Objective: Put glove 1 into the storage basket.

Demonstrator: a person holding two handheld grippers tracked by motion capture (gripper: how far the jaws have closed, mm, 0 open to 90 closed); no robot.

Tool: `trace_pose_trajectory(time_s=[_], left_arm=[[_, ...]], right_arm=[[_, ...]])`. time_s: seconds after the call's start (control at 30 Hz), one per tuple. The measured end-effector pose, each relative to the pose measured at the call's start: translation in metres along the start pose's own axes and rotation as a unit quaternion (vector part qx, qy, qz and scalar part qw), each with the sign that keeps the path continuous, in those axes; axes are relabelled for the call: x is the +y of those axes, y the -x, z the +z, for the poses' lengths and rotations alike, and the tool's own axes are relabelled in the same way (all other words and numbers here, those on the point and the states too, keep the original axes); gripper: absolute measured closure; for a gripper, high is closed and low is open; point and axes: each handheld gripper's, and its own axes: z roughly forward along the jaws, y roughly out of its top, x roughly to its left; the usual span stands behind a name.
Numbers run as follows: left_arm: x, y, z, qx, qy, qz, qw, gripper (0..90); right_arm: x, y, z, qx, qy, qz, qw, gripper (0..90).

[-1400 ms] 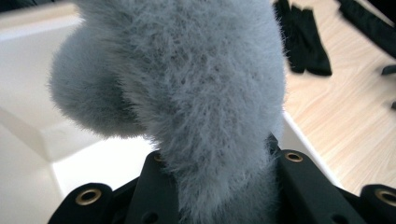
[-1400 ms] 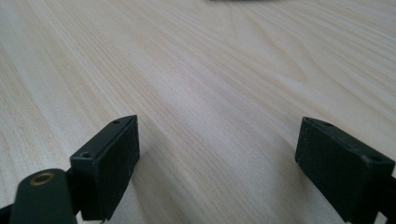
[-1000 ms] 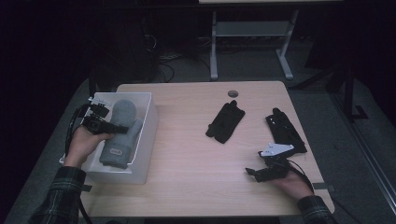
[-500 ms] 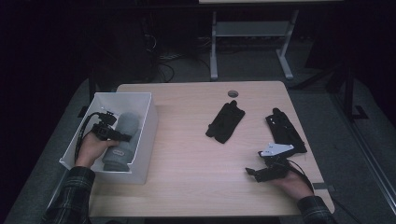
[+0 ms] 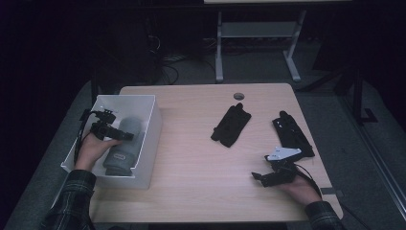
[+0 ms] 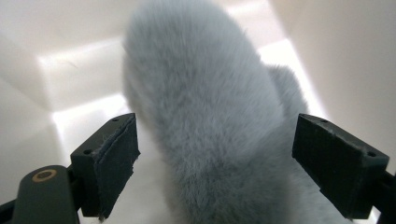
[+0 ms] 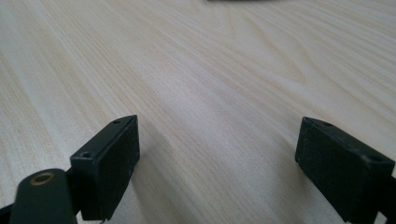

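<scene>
We count 1 white bin (image 5: 148, 125) at the left edge of the desk (image 5: 191, 167), and in it lies 1 grey furry item (image 5: 123, 148), lengthwise along the bin. Our left gripper (image 5: 125, 136) is down inside the bin, just over that grey furry item. In the left gripper view the fur (image 6: 210, 130) sits between the 2 jaws, which have just been opening and now stand wide, with a clear gap on the left side and the right pad (image 6: 338, 168) at the edge of the fur, so they hold nothing.

On the right half of the desk we count 2 black gloves: 1 near the middle (image 5: 231, 124) and 1 by the right edge (image 5: 292, 135), well apart from each other. A small round grommet (image 5: 238, 96) sits in the desk top near its far edge.

Our right gripper (image 5: 258, 177) rests low over the desk near its front right, just in front of the glove by the right edge. In the right gripper view its 2 jaws are spread wide over bare wood (image 7: 210, 93), gripping nothing.
</scene>
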Motion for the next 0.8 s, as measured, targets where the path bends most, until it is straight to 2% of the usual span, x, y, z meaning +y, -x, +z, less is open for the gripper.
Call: trace_pose_trajectory(time_s=[0.17, 0.3, 0.5, 0.8], left_arm=[[0.013, 0.010, -0.019, -0.004, 0.023, 0.015, 0.9996, 13.7], [0.023, 0.021, -0.035, -0.021, 0.049, 0.026, 0.9982, 13.7], [0.035, 0.044, -0.053, -0.043, 0.079, 0.050, 0.9947, 13.7], [0.048, 0.091, -0.060, -0.084, 0.108, 0.090, 0.9865, 13.7]], right_arm=[[0.000, 0.000, 0.000, 0.000, 0.000, 0.000, 1.0000, 13.6], [0.000, 0.000, 0.000, 0.000, 0.000, 0.000, 1.0000, 13.6], [0.000, 0.000, 0.000, 0.000, 0.000, 0.000, 1.0000, 13.6], [0.000, 0.000, 0.000, 0.000, 0.000, 0.000, 1.0000, 13.6]])
